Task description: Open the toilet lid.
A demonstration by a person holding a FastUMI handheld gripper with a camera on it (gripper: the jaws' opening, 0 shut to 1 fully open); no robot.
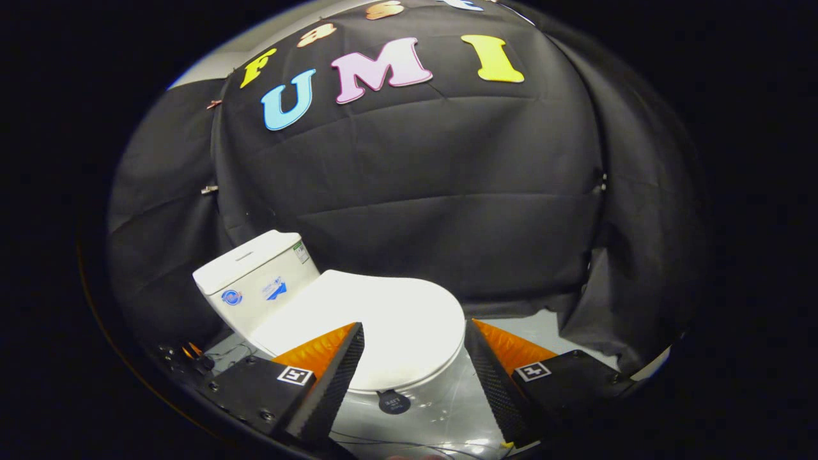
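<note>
White toilet lid (pixel 383 319) lies shut, its front edge between the fingers. Claw (pixel 415 364) gapes wide, empty, lined up to catch that edge.

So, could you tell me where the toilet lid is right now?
In the gripper view the toilet lid lies closed, just ahead of the open gripper, its front edge between the fingers, with the tank behind it.

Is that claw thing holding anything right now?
Nothing. The gripper is open, its fingers apart above the closed toilet lid, not touching it.
</note>
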